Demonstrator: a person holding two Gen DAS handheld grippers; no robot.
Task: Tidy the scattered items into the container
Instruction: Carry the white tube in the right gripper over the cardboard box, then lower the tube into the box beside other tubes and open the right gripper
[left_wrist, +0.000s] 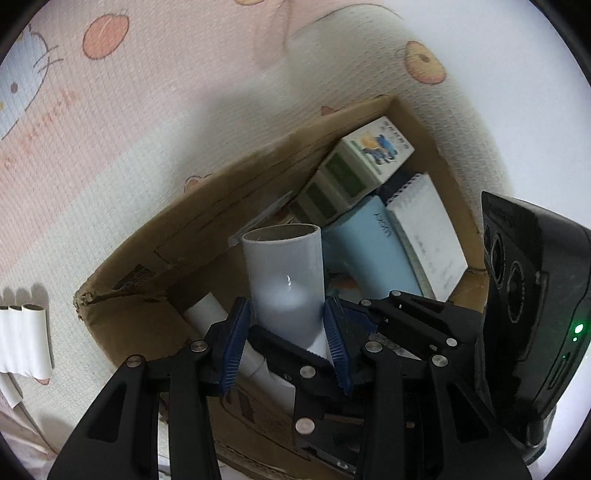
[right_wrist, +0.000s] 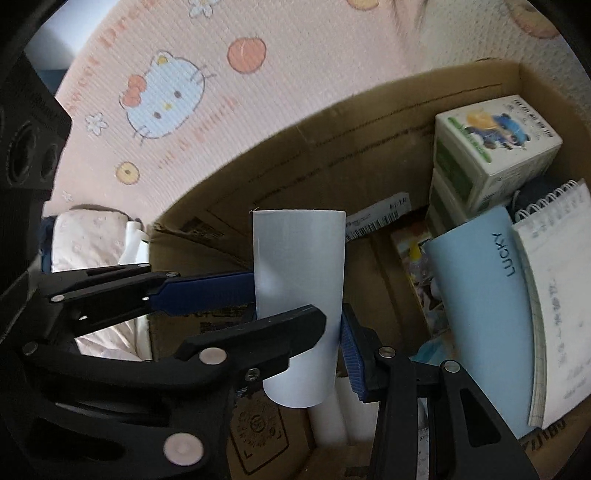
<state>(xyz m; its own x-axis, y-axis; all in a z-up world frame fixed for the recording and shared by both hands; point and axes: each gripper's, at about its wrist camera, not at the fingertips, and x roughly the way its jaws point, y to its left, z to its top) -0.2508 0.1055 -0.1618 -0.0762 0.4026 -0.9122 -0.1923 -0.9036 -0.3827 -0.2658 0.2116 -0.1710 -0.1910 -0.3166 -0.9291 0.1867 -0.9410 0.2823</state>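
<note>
A pale grey roll (left_wrist: 284, 273) with a cardboard core stands upright over the open cardboard box (left_wrist: 207, 221). My left gripper (left_wrist: 288, 332) is shut on the roll's lower part with its blue pads (left_wrist: 234, 343) on both sides. My right gripper (right_wrist: 295, 332) also grips the same roll (right_wrist: 299, 280) from a crossing direction, one black finger in front of the roll and a blue pad (right_wrist: 352, 358) at its right. The left gripper's blue-padded finger (right_wrist: 207, 291) shows at the roll's left. The box (right_wrist: 295, 155) holds several items.
In the box lie a green and white carton (right_wrist: 491, 147), a light blue LUCKY book (right_wrist: 491, 314), a spiral notepad (right_wrist: 557, 295) and white rolls (right_wrist: 332, 417). Three white rolls (left_wrist: 26, 339) lie on the pink cartoon play mat (left_wrist: 110, 129) left of the box.
</note>
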